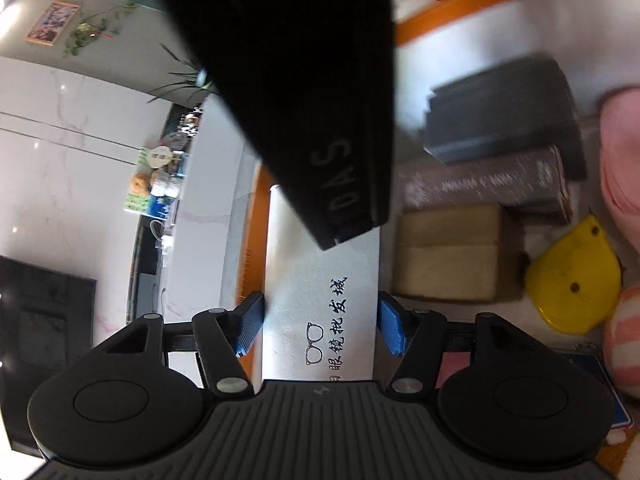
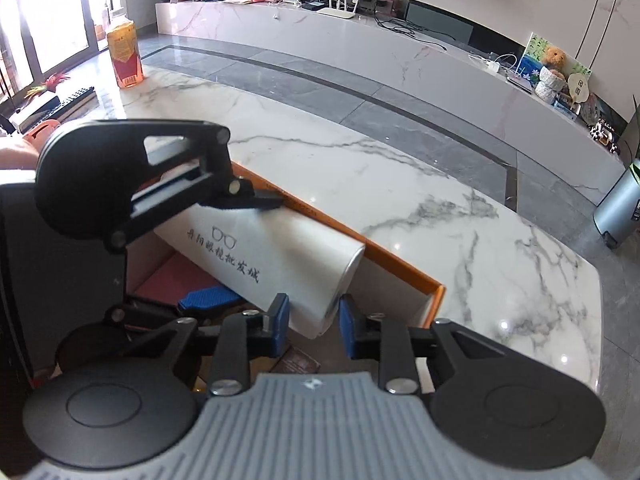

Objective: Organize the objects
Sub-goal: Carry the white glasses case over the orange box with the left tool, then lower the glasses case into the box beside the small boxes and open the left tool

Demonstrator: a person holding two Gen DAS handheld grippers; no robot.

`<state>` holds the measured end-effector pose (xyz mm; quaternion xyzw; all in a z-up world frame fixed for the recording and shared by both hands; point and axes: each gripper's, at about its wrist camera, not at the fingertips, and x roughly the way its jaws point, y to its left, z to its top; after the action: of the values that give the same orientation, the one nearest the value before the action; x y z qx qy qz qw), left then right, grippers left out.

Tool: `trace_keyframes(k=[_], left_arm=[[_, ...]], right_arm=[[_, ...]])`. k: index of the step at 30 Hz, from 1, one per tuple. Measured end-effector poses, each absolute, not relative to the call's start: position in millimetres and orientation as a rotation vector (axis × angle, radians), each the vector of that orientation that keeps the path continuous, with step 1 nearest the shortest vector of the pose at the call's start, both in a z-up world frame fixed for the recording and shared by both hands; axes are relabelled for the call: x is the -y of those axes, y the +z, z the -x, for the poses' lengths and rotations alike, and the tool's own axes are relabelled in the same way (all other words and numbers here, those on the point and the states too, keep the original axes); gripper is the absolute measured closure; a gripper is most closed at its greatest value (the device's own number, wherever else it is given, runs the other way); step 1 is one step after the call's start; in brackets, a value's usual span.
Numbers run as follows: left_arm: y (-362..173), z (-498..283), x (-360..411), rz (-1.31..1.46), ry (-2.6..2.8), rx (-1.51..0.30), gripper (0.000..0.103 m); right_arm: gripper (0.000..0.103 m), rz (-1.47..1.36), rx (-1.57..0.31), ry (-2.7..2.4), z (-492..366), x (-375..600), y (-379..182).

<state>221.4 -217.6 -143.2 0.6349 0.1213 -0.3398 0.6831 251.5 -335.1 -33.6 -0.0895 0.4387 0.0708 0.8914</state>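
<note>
My left gripper (image 1: 320,328) is shut on a white glasses case (image 1: 320,300) with black Chinese print and a glasses drawing, holding it over an orange-rimmed box (image 1: 250,240). In the right wrist view the case (image 2: 272,256) lies tilted against the box's orange wall (image 2: 360,248), with the left gripper (image 2: 236,240) gripping its near-left end. My right gripper (image 2: 314,320) is open, its blue pads on either side of the case's round end, not closed on it. A black strap-like part hides the upper middle of the left wrist view.
Inside the box lie a dark grey box (image 1: 500,116), a brown carton (image 1: 484,188), two tan blocks (image 1: 452,256), a yellow piece (image 1: 572,280) and a pink striped ball (image 1: 624,340). The box sits on a white marble table (image 2: 400,168). An orange bottle (image 2: 125,54) stands far left.
</note>
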Motion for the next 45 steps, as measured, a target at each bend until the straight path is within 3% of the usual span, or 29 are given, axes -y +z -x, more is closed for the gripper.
trace_keyframes(k=[8, 18, 20, 25, 29, 33, 41, 45], left_arm=[[-151, -219, 218, -1.447, -0.746, -0.273, 0.032], [-125, -209, 204, -1.404, -0.793, -0.334, 0.028], [-123, -207, 200, -1.397, -0.768, -0.33, 0.035], [-121, -215, 190, -1.338, -0.739, -0.374, 0.035], [-124, -223, 191, -1.321, -0.692, -0.401, 0.048], [-113, -240, 176, -1.273, -0.683, -0.436, 0.049], [-96, -245, 149, -1.187, -0.718, -0.49, 0.049], [-92, -253, 145, -1.105, -0.764, -0.534, 0.047]], right_arm=[[0.08, 0.164, -0.917, 0.135, -258, 331, -47], [0.08, 0.149, -0.921, 0.112, -260, 327, -47], [0.08, 0.155, -0.917, 0.107, -260, 327, -47], [0.08, 0.163, -0.918, 0.107, -260, 326, -47], [0.08, 0.11, -0.928, 0.107, -260, 332, -45], [0.08, 0.113, -0.941, 0.122, -258, 331, -42], [0.074, 0.218, -0.986, 0.137, -260, 319, -54], [0.067, 0.187, -0.967, 0.109, -261, 318, -53]])
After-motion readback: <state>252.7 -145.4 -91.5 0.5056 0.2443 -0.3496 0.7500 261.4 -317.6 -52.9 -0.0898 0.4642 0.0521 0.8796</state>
